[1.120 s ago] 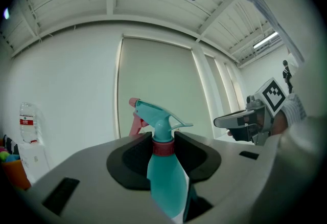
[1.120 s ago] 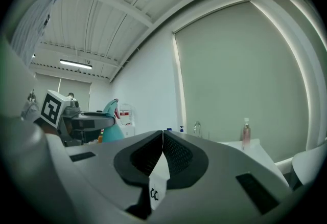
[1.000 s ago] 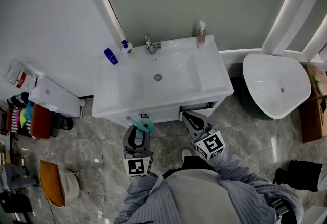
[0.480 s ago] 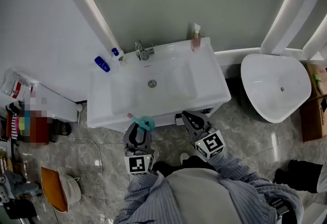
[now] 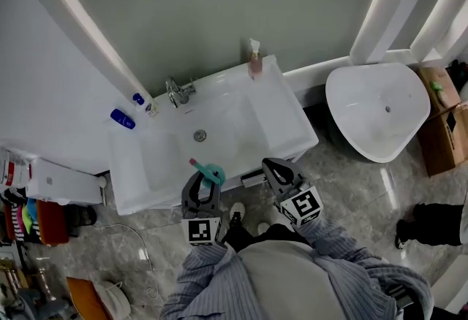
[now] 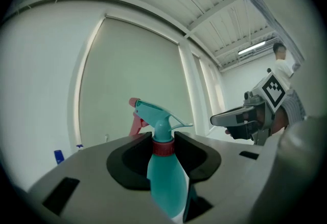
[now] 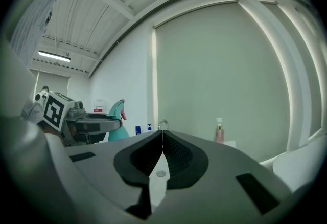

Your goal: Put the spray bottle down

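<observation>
A teal spray bottle (image 6: pixel 164 177) with a red collar and pink trigger stands upright between the jaws of my left gripper (image 5: pixel 206 181), which is shut on its neck. In the head view the bottle's head (image 5: pixel 210 172) hovers over the front edge of the white washbasin (image 5: pixel 146 165). My right gripper (image 5: pixel 276 171) is level beside it, to the right, its jaws pressed together with nothing between them. The right gripper view shows the bottle (image 7: pixel 117 125) in the other gripper at the left, and its own jaws (image 7: pixel 162 136) shut.
A tap (image 5: pixel 178 90), a pink pump bottle (image 5: pixel 254 59) and two small blue containers (image 5: pixel 122 118) stand along the basin's back rim. A white toilet (image 5: pixel 376 112) is at the right, cardboard boxes (image 5: pixel 443 137) beyond it. Clutter and a white box (image 5: pixel 51 181) lie at the left.
Both grippers have moved forward to the washbasin's front edge, the left still carrying the spray bottle. The view has swung, so the basin now sits lower left.
</observation>
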